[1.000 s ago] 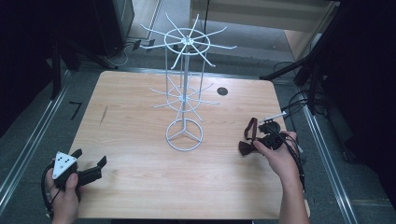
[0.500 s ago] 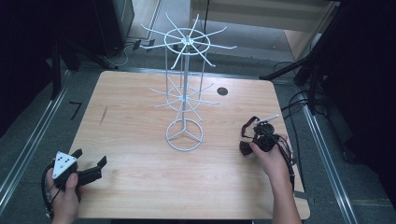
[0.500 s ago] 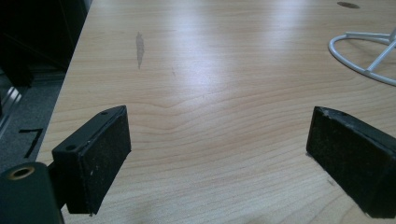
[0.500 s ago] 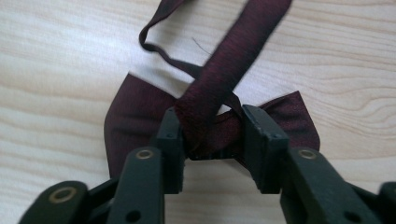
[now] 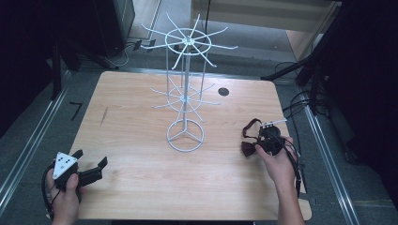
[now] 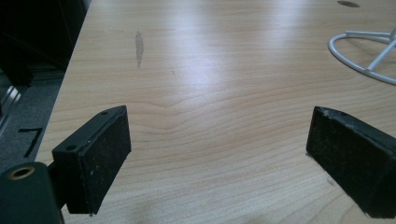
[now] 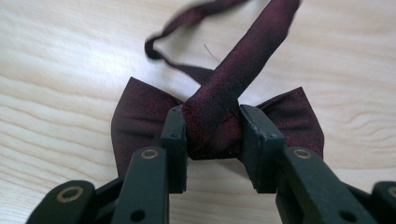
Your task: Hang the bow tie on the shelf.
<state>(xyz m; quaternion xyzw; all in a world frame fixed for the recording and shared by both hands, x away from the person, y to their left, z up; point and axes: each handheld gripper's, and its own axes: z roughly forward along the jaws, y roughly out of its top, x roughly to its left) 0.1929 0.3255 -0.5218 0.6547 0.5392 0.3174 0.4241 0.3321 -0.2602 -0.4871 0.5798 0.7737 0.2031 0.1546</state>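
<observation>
Bright tabletop glare, dark surroundings, sharp focus

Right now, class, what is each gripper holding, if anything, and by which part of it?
The right gripper is shut on the dark red bow tie, clamping its centre knot where the strap crosses it. The left gripper holds nothing; its jaws stand open over the table.

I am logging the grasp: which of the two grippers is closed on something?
The right gripper, shut on the dark red bow tie; the left gripper stands open.

left tool (image 6: 219, 154): jaws wide apart, low, level | right tool (image 7: 212, 140): jaws just clamped together, hand resting low
</observation>
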